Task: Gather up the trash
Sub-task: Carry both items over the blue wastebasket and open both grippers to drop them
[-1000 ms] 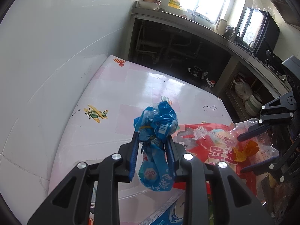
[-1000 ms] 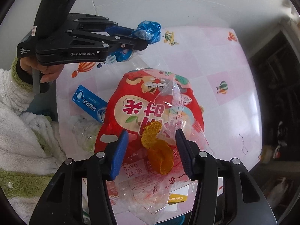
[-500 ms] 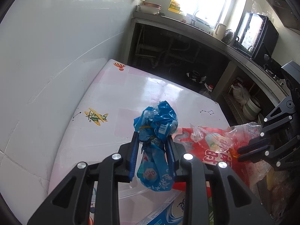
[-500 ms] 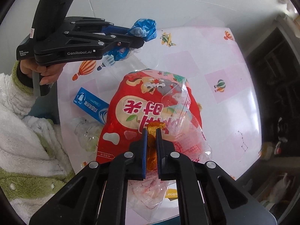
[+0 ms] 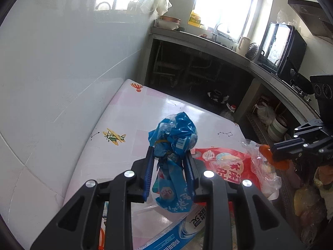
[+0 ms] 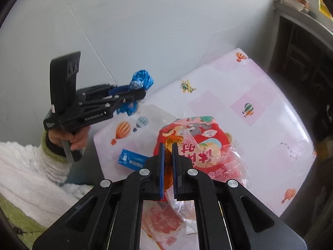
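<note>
With the left gripper (image 5: 169, 162) clamped on a crumpled blue wrapper (image 5: 173, 139) and the right gripper (image 6: 168, 158) pinched shut on an orange peel (image 6: 174, 140), the red bag (image 6: 199, 145) lies on the table (image 6: 260, 108) at twelve o'clock just beyond the right one, the nearer.

A table (image 6: 260, 95) under a pink-and-white balloon-print cloth bears a red snack bag (image 6: 199, 143), a blue toothpaste box (image 6: 131, 161) and clear wrappers (image 6: 235, 166).

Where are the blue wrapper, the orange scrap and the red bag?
blue wrapper (image 5: 173, 134): left wrist view, crumpled top.
orange scrap (image 6: 168, 178): right wrist view, part between the pads.
red bag (image 6: 205, 145): right wrist view, printed front.
</note>
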A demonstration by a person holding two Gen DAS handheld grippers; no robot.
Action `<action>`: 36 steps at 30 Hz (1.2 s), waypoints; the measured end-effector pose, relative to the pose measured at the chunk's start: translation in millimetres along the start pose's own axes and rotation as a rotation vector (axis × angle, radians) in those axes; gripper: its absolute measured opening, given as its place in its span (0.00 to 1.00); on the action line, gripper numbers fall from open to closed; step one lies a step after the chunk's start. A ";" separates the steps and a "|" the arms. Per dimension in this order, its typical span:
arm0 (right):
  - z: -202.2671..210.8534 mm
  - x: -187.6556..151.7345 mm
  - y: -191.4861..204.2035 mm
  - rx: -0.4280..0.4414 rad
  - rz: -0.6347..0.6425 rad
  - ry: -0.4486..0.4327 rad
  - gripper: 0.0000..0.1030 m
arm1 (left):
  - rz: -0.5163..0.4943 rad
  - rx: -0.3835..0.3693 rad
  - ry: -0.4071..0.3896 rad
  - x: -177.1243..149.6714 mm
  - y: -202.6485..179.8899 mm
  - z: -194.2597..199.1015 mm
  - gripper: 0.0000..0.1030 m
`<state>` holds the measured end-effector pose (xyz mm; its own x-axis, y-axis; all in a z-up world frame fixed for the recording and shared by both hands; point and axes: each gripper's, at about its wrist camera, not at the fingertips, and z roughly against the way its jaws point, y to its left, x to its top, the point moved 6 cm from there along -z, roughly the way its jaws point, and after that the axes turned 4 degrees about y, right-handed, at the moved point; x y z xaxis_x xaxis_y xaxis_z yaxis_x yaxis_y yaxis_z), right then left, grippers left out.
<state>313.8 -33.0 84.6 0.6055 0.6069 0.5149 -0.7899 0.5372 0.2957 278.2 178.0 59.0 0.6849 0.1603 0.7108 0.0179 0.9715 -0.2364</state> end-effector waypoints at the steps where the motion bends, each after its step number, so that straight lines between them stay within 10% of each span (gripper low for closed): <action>1: 6.4 0.7 0.1 0.036 -0.028 -0.033 0.05 | -0.002 -0.001 -0.006 0.1 -1.9 4.8 0.26; 12: 103.7 -57.6 6.6 0.044 -0.242 -0.400 0.05 | -0.104 -0.167 -0.042 1.4 -74.0 56.9 0.26; 25: 161.3 -366.4 -50.1 -0.410 -1.066 -0.624 0.05 | -0.556 -0.613 0.274 -84.8 -363.2 15.1 0.26; 30: 126.5 -456.2 -81.9 -0.431 -1.349 -0.615 0.05 | -0.692 -0.577 0.559 -162.7 -459.7 -61.3 0.26; 36: 114.2 -510.0 -140.6 -0.507 -1.481 -0.606 0.09 | -0.811 -0.466 0.706 -226.7 -532.3 -135.9 0.27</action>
<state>105.0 -484.9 -127.6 0.5303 -0.7932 0.2995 0.5701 0.5951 0.5665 212.4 -399.2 -66.3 0.6000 -0.7518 0.2735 0.8000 0.5632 -0.2068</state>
